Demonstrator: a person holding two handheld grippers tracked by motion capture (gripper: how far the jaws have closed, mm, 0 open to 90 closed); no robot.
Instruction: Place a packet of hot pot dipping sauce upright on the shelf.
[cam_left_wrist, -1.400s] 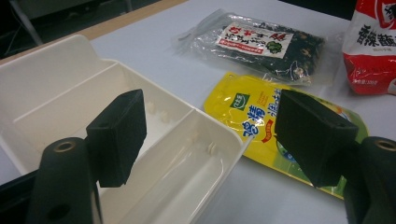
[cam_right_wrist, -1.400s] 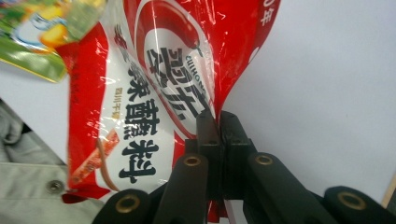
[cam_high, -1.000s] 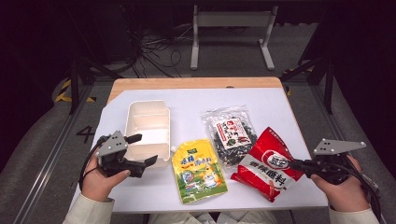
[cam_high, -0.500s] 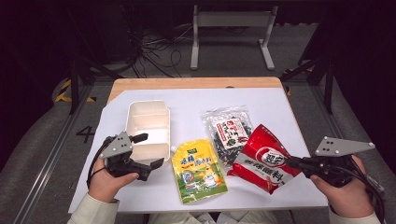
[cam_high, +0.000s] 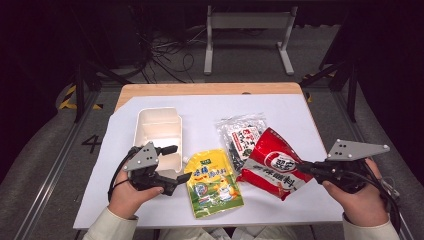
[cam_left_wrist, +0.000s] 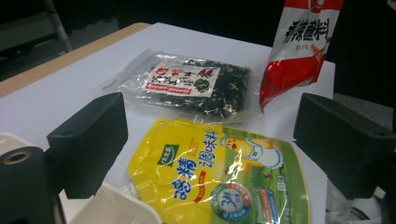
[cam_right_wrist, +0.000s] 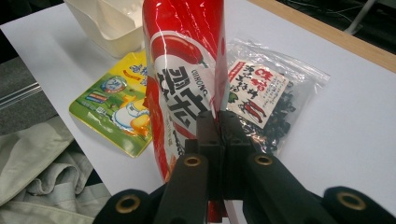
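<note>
Two right gripper fingers pinch the red packet.

I see my left hand at the lower left of the high view, wrapped around the left gripper, which points toward frame right. Its jaws stand wide apart with nothing between them, as its own view confirms. My right hand sits at the lower right, holding the right gripper pointed toward frame left. Its jaws are pressed together on the edge of the red packet. Both pale sleeves enter from the bottom edge.
</note>
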